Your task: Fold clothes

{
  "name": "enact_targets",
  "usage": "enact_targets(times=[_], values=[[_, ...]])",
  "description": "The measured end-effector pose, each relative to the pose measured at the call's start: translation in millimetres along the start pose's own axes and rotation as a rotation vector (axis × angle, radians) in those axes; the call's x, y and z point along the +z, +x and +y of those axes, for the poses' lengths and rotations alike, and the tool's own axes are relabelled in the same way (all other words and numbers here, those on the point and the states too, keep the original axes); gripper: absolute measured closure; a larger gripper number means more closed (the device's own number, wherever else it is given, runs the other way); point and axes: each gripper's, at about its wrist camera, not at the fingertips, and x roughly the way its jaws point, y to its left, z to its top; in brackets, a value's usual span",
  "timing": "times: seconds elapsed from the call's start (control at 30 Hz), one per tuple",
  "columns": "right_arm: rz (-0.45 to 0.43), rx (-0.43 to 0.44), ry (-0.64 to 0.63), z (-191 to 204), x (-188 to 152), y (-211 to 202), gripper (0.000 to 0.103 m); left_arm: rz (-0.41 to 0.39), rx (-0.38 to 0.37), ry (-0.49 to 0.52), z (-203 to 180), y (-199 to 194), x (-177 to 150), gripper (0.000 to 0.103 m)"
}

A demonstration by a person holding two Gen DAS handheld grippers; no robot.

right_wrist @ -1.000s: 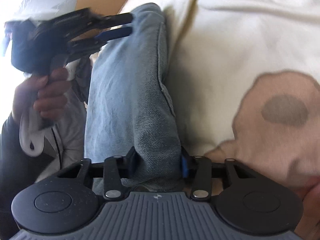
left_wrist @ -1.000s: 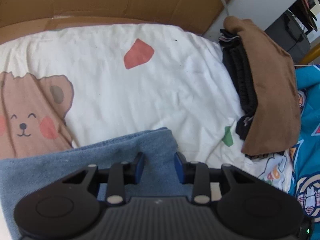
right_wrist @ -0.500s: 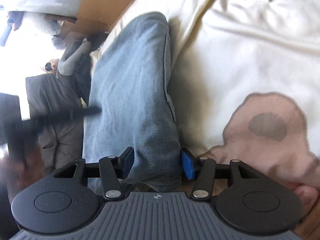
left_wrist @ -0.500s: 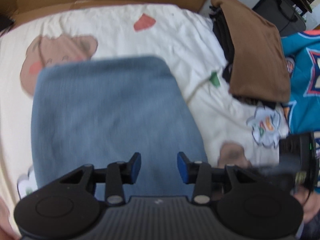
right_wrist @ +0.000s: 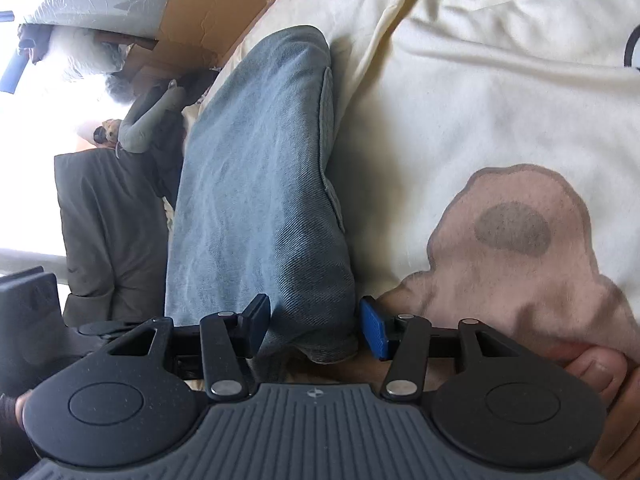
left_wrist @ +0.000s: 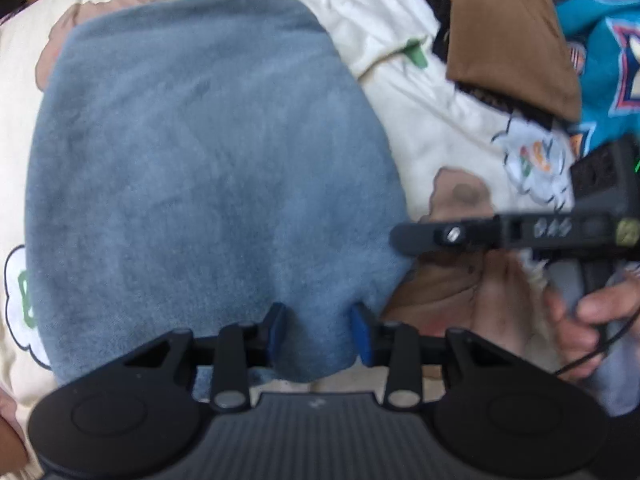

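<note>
The folded jeans [left_wrist: 208, 168] lie flat on the cream bedsheet [left_wrist: 404, 92], their near edge between both open tongs. Left gripper [left_wrist: 318, 332] and right gripper [right_wrist: 314, 326] straddle it loosely; bare sheet lies right, toward the brown garment [left_wrist: 508, 36].

No readable text, label or number anywhere.

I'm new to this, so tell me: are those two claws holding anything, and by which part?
Both straddle the folded jeans at their near edge, left gripper and right gripper; a firm grip cannot be told.
</note>
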Motion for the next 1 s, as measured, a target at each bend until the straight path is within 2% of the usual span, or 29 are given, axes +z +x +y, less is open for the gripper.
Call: enact_targets(times=[0.2,0.33,0.47,0.57,0.7,0.77,0.83,1.0], values=[[-0.019,-0.016,-0.057,10.7,6.1,-3.6,0.051,-0.015,0.000,-0.059,9.3,22.2,-10.0,0.064],[-0.008,-0.042,-0.093,17.3,5.7,1.7,0.051,-0.029,-0.008,-0.043,7.6,-11.2,-13.4,0.065],[-0.009,-0.054,-0.108,21.0,5.1,2.8,0.050,-0.079,0.064,-0.046,26.5,-49.1,-20.7,0.068],[-0.008,-0.059,-0.114,22.3,4.2,3.5,0.051,-0.090,0.117,-0.077,48.6,-57.6,-25.1,0.068],[-0.008,-0.065,-0.114,22.4,3.1,4.4,0.051,-0.084,0.164,-0.128,72.0,-48.8,-27.9,0.073],[-0.007,-0.071,-0.116,22.0,2.1,5.8,0.051,-0.080,0.179,-0.134,76.5,-38.4,-29.2,0.083],[-0.006,-0.077,-0.121,21.6,0.8,7.1,0.051,-0.074,0.200,-0.132,79.2,-26.0,-30.2,0.084],[-0.006,-0.077,-0.114,20.1,0.7,8.7,0.051,-0.027,0.188,-0.203,90.8,-5.2,-34.0,0.089]])
